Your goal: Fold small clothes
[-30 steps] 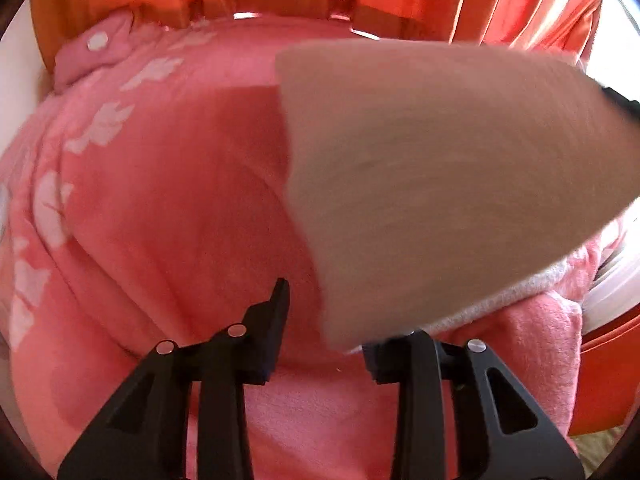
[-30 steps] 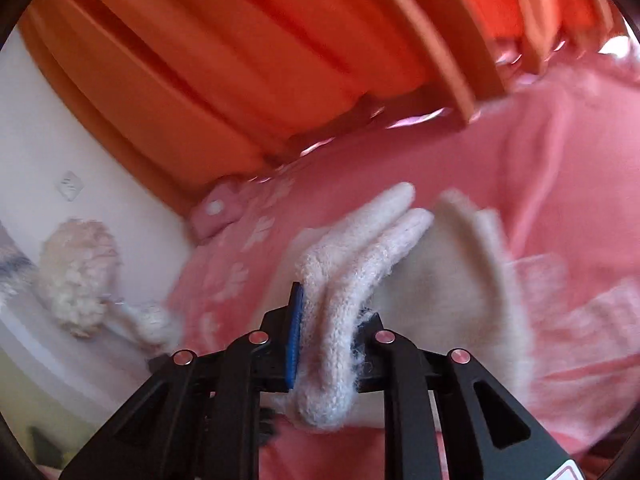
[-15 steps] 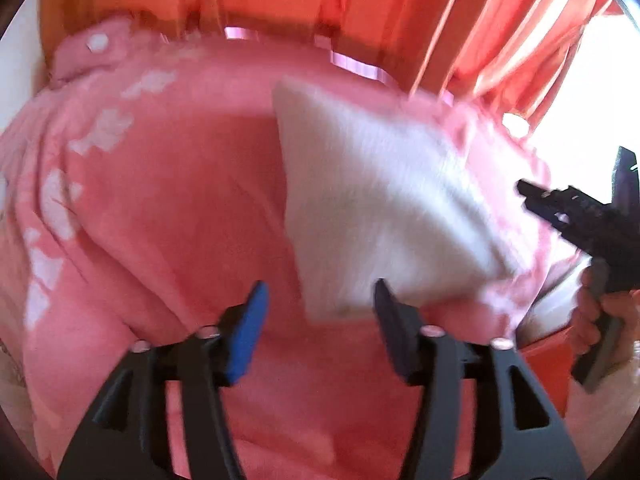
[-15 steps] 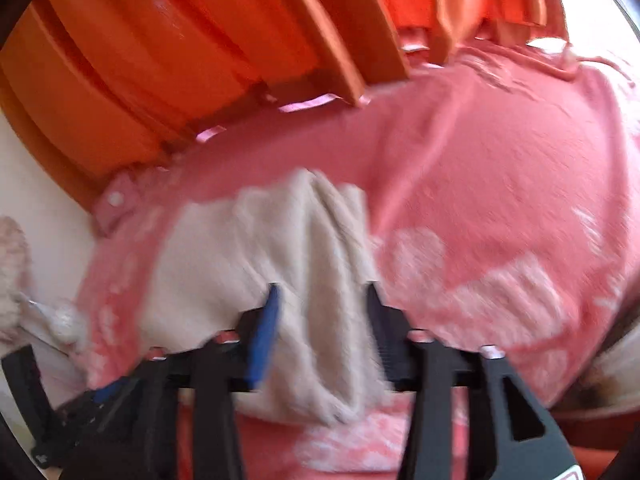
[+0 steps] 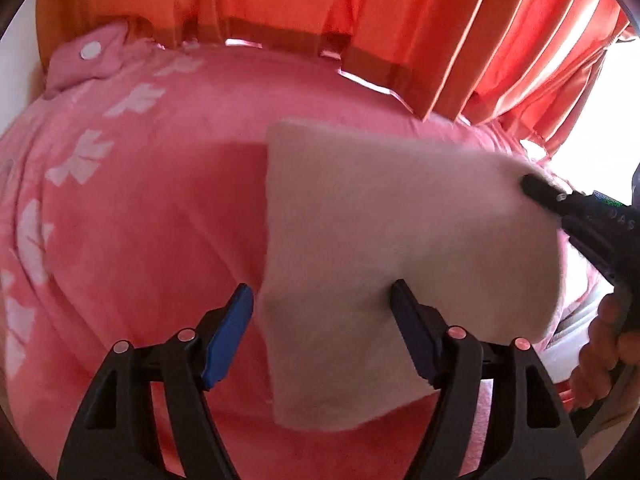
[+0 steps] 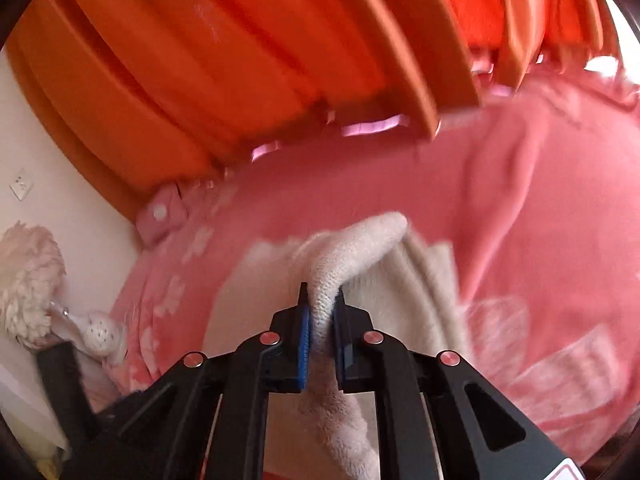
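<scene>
A cream knitted garment (image 5: 392, 240) is spread over the pink blanket (image 5: 152, 232). My left gripper (image 5: 322, 312) is open, its jaws standing wide on either side of the garment's near edge. My right gripper (image 6: 322, 312) is shut on a fold of the cream garment (image 6: 352, 248) and lifts it off the blanket. In the left wrist view the right gripper (image 5: 532, 186) shows at the garment's far right corner, held by a hand (image 5: 604, 352).
Orange curtains (image 5: 360, 20) hang behind the bed. A pink pillow (image 5: 92, 56) lies at the far left corner. A white fluffy toy (image 6: 28, 276) sits by the wall at the left in the right wrist view.
My right gripper, open half a second ago, has shut on a fold of the cream garment and raised it. My left gripper has stayed open and moved in on the garment's edge.
</scene>
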Demonstrator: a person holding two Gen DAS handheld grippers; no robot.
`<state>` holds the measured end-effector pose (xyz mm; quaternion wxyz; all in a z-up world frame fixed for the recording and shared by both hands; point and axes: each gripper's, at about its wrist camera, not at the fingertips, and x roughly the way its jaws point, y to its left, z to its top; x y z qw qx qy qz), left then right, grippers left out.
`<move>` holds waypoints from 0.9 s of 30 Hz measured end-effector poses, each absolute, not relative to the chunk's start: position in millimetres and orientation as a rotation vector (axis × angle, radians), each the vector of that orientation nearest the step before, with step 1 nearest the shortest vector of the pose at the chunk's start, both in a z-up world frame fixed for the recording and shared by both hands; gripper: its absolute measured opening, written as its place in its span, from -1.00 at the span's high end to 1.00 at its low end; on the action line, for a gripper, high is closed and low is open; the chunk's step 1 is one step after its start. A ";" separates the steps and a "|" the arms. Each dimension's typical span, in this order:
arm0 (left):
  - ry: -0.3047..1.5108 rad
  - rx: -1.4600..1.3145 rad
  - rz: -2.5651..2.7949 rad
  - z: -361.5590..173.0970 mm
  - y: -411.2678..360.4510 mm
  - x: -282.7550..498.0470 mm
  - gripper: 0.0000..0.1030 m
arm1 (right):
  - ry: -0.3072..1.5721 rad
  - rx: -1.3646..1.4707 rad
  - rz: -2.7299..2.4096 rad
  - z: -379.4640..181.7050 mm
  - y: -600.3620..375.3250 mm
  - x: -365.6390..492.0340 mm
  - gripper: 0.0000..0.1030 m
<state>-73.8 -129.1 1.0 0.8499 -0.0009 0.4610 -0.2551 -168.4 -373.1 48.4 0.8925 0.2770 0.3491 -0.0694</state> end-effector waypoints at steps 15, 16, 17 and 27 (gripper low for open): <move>0.983 0.101 -0.501 -19.0 -134.7 -93.5 -0.38 | 0.872 0.382 -0.212 20.5 -315.6 -205.5 0.68; 0.992 0.106 -0.495 -22.7 -136.6 -93.9 -0.39 | 0.951 0.361 -0.234 -5.8 -314.3 -202.1 0.72; 1.011 0.101 -0.492 -27.1 -136.7 -94.1 -0.39 | 0.981 0.375 -0.245 -23.9 -316.8 -204.6 0.77; 1.021 0.117 -0.462 -29.5 -135.8 -106.6 -0.39 | 0.948 0.436 -0.255 -31.7 -319.5 -228.1 0.77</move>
